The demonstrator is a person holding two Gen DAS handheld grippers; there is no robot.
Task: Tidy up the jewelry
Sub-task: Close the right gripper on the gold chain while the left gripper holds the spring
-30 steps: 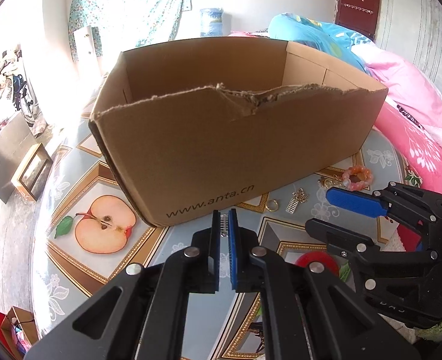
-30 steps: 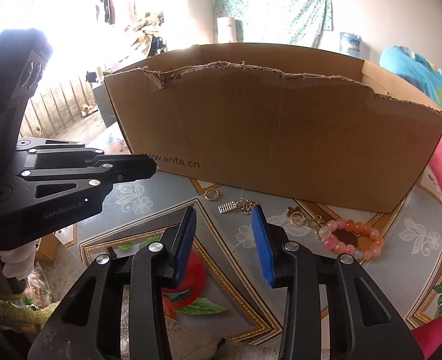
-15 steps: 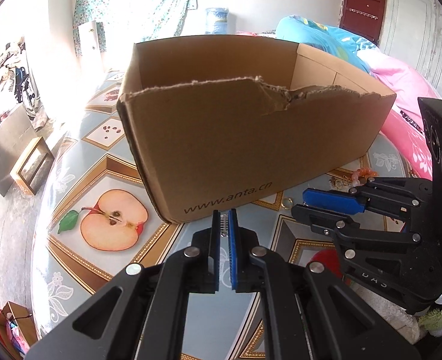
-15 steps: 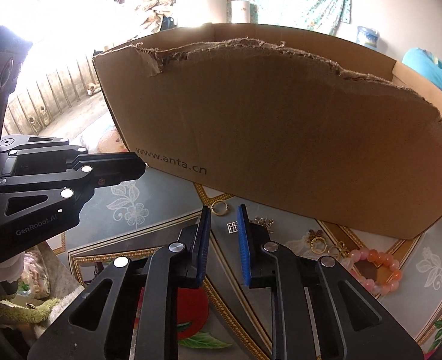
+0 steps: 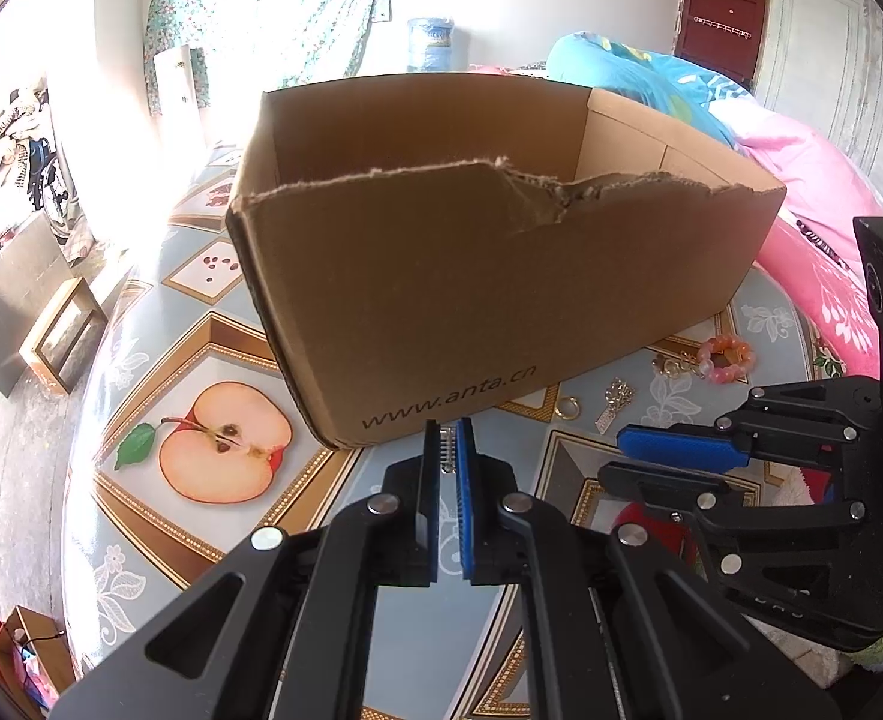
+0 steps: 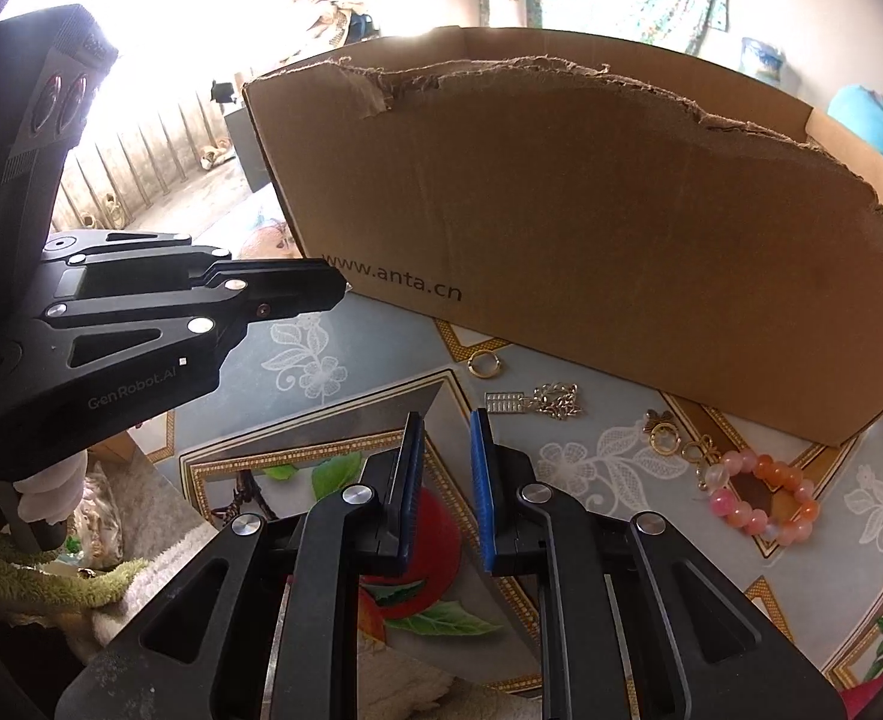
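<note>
An open cardboard box (image 5: pixel 501 276) with torn edges stands on the fruit-print table; it also shows in the right wrist view (image 6: pixel 591 210). In front of it lie a gold ring (image 6: pixel 483 363), a silver charm on a chain (image 6: pixel 531 403), gold clasps (image 6: pixel 669 438) and a pink bead bracelet (image 6: pixel 762 501). The ring (image 5: pixel 567 407), charm (image 5: pixel 612 405) and bracelet (image 5: pixel 726 357) show in the left wrist view. My left gripper (image 5: pixel 448 444) is shut on a small silver toothed piece near the box's front corner. My right gripper (image 6: pixel 446 438) is partly open and empty, just short of the charm.
A bed with pink and blue bedding (image 5: pixel 801 180) lies to the right of the table. A white and green towel (image 6: pixel 51 564) lies at the table's near edge. A picture frame (image 5: pixel 63 330) stands on the floor at the left.
The right gripper closed to a narrow gap, then reopened somewhat and drew back a little from the jewelry. The left gripper stayed shut on its piece and swung its view leftward.
</note>
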